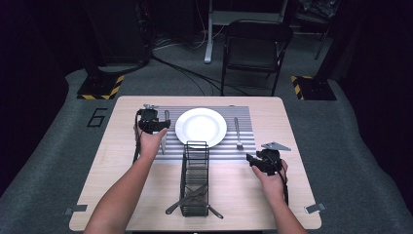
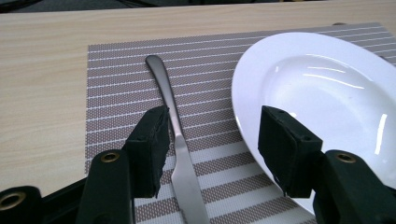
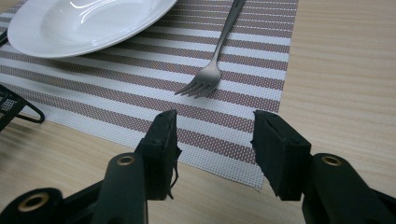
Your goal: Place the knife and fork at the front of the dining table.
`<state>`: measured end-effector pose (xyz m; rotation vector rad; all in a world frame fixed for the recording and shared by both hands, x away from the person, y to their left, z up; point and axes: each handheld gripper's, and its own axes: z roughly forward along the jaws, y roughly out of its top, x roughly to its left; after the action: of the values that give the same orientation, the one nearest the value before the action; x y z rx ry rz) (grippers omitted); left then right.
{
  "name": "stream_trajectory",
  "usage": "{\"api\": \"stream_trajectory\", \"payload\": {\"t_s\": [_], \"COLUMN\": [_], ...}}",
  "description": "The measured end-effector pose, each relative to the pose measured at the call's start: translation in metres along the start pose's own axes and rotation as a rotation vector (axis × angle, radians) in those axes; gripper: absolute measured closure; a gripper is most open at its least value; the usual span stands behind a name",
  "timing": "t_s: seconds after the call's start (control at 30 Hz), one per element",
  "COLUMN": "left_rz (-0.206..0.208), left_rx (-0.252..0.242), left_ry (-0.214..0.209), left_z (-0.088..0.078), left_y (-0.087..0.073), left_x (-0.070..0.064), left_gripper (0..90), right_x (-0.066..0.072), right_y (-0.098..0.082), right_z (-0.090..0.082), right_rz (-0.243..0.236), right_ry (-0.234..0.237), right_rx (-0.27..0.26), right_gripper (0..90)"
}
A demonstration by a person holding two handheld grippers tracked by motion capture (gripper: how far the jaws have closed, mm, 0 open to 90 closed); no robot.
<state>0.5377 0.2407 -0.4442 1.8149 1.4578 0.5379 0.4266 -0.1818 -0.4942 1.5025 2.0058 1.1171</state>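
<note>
Jaws apart over knife; high view adds basket

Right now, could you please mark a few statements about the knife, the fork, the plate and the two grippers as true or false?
1. The knife lies on the striped placemat, left of the white plate. True.
2. The left gripper is clamped on the knife. False: its jaws stand open above it, the pads clear of the blade.
3. The fork lies on the plate. False: it rests on the placemat beside the plate.
4. The right gripper is open and holds nothing. True.
5. The wire basket stands on the plate. False: it stands on the table, nearer the person.
</note>
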Motion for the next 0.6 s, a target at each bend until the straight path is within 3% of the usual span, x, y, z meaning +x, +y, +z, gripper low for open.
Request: {"api": "stream_trajectory", "payload": {"t_s": [0.6], "left_rz": [0.041], "left_rx": [-0.048], "left_ry": [-0.048], "left_z": [-0.058], "left_y": [-0.002], "left_x": [0.008], "left_gripper": [43.3], "right_x": [0.006], "right_y": [0.002], "right_z": [-0.001], "right_rz": [-0.004], "right_ry": [0.011], "right_rx": [-0.003], "right_gripper": [49.8]}}
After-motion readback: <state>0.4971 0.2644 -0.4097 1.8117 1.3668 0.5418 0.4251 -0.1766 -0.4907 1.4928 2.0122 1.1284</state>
